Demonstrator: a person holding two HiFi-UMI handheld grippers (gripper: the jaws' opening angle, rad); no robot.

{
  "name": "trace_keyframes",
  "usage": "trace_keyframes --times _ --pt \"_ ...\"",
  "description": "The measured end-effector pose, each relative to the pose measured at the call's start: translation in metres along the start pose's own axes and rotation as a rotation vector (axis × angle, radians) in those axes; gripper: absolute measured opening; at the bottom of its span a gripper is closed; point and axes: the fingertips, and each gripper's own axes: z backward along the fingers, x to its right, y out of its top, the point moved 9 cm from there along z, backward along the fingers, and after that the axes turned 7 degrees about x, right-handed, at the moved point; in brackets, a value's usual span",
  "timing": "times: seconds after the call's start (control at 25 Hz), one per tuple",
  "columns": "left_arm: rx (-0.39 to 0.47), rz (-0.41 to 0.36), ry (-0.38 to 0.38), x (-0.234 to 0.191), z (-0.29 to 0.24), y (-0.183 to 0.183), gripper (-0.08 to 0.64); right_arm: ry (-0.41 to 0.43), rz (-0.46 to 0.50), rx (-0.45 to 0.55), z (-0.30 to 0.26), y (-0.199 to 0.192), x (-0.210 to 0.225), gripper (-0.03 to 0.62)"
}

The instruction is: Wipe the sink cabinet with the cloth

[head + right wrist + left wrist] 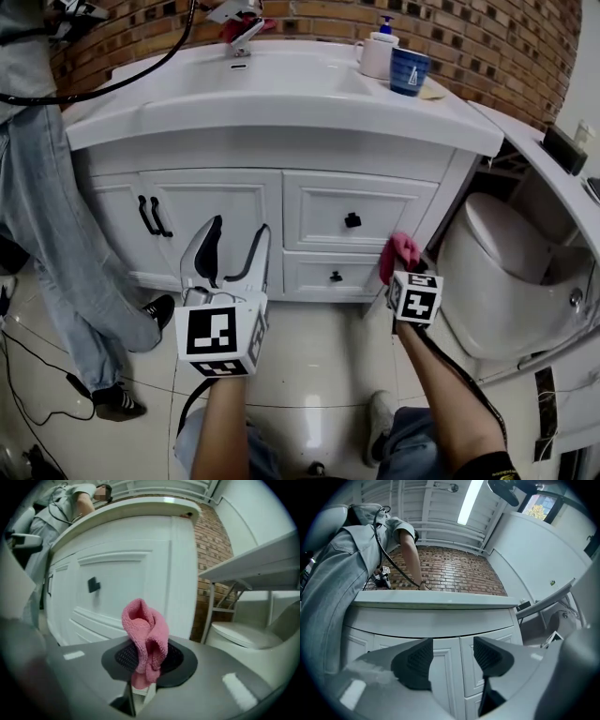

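bunched pink cloth [145, 641] – pinched in right hand-held gripper [143, 667]

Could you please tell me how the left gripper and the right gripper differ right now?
The left gripper has its jaws apart and empty; the right gripper is shut on a pink cloth. The left gripper hangs back before the door, while the right gripper is up close at the right edge of the cabinet. Both point toward that white cabinet.

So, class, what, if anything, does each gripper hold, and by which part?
The right gripper pinches the pink cloth by its bunched lower part; the rest sticks up. The left gripper holds nothing, jaws apart.
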Motion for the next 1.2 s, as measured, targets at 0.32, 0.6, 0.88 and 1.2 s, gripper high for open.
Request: trace_keyframes --times 0.32,0.6,0.88,1.2 --pt "-0.015 -0.025 -0.004 0.003 0.000 -0.002 0.273 0.555 -0.020 0.027 -0.015 0.017 -0.192 0.077" --pt "-0.016 -0.020 0.017 -0.005 0.002 -0.001 0.273 0.424 -0.019 0.024 -0.032 -0.001 -0.169 0.077" --pt "-0.005 0.027 -0.007 0.001 -0.003 0.001 0.273 0.217 0.022 0.031 -0.019 -0.008 -0.063 0.077" --pt "0.001 0.038 -0.019 0.008 -0.004 0.002 0.274 -0.160 -0.261 -0.033 -0.003 -0.035 0.084 0.075"
